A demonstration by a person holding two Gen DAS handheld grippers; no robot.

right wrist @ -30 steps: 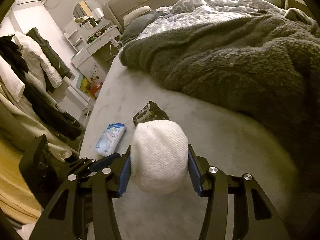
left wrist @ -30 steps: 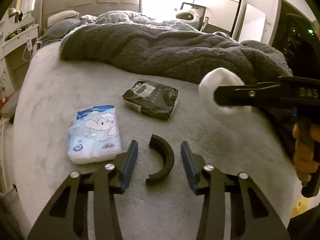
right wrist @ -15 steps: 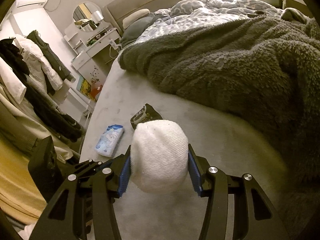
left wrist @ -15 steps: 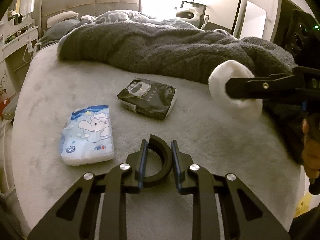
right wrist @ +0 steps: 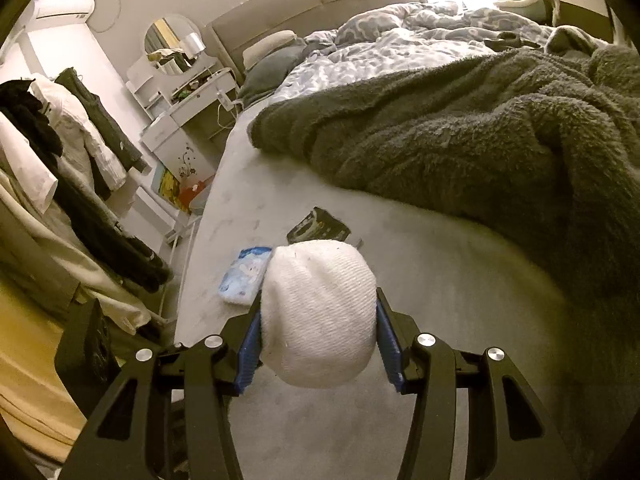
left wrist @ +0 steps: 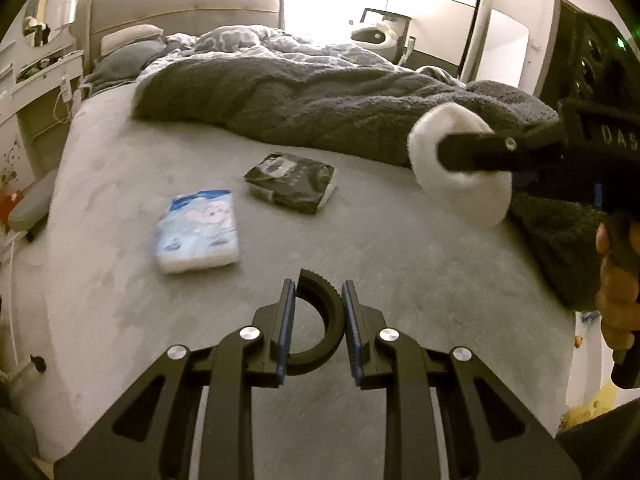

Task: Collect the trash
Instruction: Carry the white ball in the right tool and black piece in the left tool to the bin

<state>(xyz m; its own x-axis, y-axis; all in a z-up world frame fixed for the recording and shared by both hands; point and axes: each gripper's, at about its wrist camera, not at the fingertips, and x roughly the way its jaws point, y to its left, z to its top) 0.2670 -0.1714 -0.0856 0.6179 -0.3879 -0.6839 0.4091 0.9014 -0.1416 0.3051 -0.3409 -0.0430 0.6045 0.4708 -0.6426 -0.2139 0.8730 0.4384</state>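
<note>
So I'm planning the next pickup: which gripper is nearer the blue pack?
Left. The left gripper, shut on the black ring, sits just beside the blue pack; the right gripper holds the white ball farther off.

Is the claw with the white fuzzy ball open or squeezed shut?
Squeezed shut. The right claw has its blue pads pressed against both sides of the white ball, holding it above the bed.

Grey bed (left wrist: pixel 400 264) — blue tissue pack (left wrist: pixel 198 236), black packet (left wrist: pixel 290 182), dark blanket (left wrist: pixel 320 108).
</note>
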